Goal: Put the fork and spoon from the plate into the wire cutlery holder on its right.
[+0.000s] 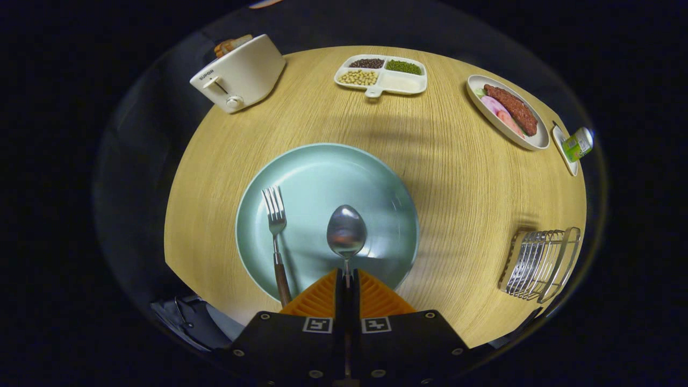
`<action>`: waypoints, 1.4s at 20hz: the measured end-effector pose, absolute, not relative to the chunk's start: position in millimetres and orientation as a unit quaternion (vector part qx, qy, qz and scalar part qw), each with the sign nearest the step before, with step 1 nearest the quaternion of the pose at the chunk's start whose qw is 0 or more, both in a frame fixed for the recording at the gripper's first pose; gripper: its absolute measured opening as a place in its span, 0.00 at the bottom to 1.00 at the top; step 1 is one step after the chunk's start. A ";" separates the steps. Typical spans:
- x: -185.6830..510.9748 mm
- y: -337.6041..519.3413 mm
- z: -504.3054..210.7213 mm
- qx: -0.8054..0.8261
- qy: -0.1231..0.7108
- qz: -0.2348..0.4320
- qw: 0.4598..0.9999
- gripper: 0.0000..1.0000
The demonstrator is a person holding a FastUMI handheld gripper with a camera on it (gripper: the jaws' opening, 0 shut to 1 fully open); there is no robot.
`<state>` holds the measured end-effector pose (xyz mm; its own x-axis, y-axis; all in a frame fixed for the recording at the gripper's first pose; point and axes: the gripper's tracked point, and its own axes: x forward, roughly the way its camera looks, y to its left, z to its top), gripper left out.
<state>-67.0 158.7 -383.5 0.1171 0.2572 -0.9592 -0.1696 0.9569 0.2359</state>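
The spoon is gripped by its handle between the closed gripper fingers, ready for the holder at right; the fork is left on the plate.

Glossy metal spoon; wood-handled metal fork; smooth glazed plate; matt wood-grain table; wire holder.

White toaster; 4-part tray of beans; dish of sausage; green can.
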 end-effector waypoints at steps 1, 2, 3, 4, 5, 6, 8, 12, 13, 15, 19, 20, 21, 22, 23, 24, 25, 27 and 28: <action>-64.1 159.7 -380.8 0.042 0.645 0.144 0.750 0.04; -63.4 159.1 -377.8 0.053 0.642 0.141 0.752 0.04; -58.3 159.6 -375.7 0.063 0.637 0.143 0.755 0.04; -55.1 159.0 -371.7 0.071 0.629 0.143 0.761 0.04; -51.9 159.0 -368.0 0.077 0.623 0.145 0.765 0.04; -50.2 158.5 -362.7 0.087 0.614 0.146 0.771 0.04; -50.1 156.2 -352.5 0.103 0.598 0.146 0.782 0.04; -45.4 136.5 -326.8 0.134 0.556 0.134 0.809 0.04; -44.5 126.7 -320.6 0.135 0.544 0.128 0.818 0.04; -40.8 105.2 -304.2 0.133 0.511 0.115 0.841 0.04; -30.7 54.5 -269.5 0.148 0.443 0.071 0.881 0.04; -29.8 38.4 -265.4 0.150 0.429 0.055 0.889 0.04; -30.1 21.4 -261.8 0.149 0.419 0.036 0.895 0.04; -32.1 2.5 -258.6 0.150 0.409 0.019 0.900 0.04; -32.7 -15.9 -253.6 0.155 0.396 0.003 0.905 0.04; -34.7 -31.7 -250.8 0.155 0.387 -0.008 0.909 0.04; -37.2 -49.3 -247.5 0.153 0.376 -0.023 0.914 0.04; -42.3 -74.1 -246.4 0.149 0.361 -0.044 0.920 0.04; -42.1 -78.9 -248.7 0.147 0.358 -0.050 0.921 0.04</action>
